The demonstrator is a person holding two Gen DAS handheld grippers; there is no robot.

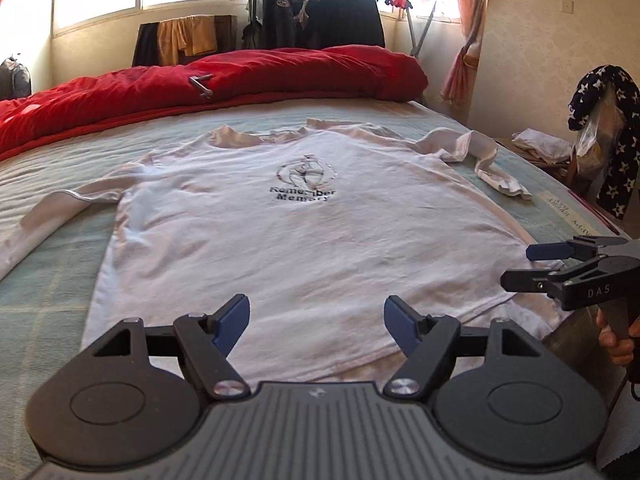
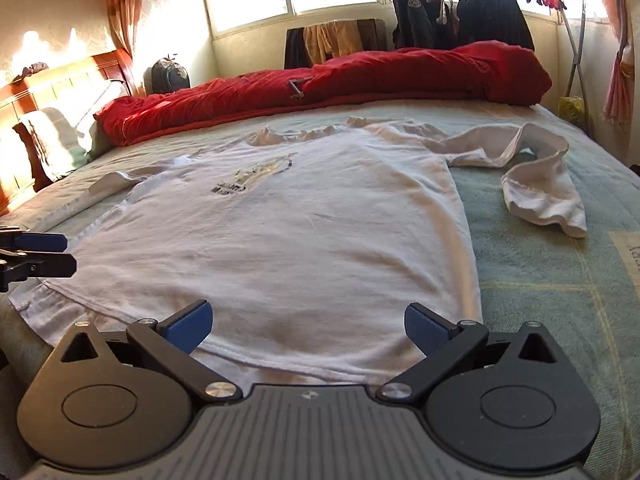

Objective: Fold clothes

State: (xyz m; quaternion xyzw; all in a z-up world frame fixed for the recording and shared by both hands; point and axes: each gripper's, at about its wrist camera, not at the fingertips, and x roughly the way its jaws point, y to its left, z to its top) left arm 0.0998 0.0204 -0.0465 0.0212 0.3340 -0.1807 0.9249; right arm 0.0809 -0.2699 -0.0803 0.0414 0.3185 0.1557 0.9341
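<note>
A white long-sleeved shirt (image 1: 304, 240) with a black print lies flat, front up, on the pale green bedsheet (image 1: 48, 280). One sleeve (image 1: 44, 216) stretches out to the left. The other sleeve (image 2: 536, 176) is crumpled and bent back on itself at the right. My left gripper (image 1: 318, 326) hovers open over the hem's near edge, with nothing between its fingers. My right gripper (image 2: 308, 326) also stands open over the hem, further right, empty. In the left wrist view the right gripper (image 1: 532, 266) sits at the shirt's lower right corner. The left gripper (image 2: 56, 254) shows at the left edge of the right wrist view.
A red duvet (image 1: 240, 76) is bunched along the far side of the bed. Behind it stands a clothes rack (image 1: 332, 12) with dark garments. A star-patterned cloth (image 1: 612, 128) hangs at the right, beside folded white clothes (image 1: 540, 146). Pillows (image 2: 60, 140) and a wooden headboard (image 2: 60, 80) are at the left.
</note>
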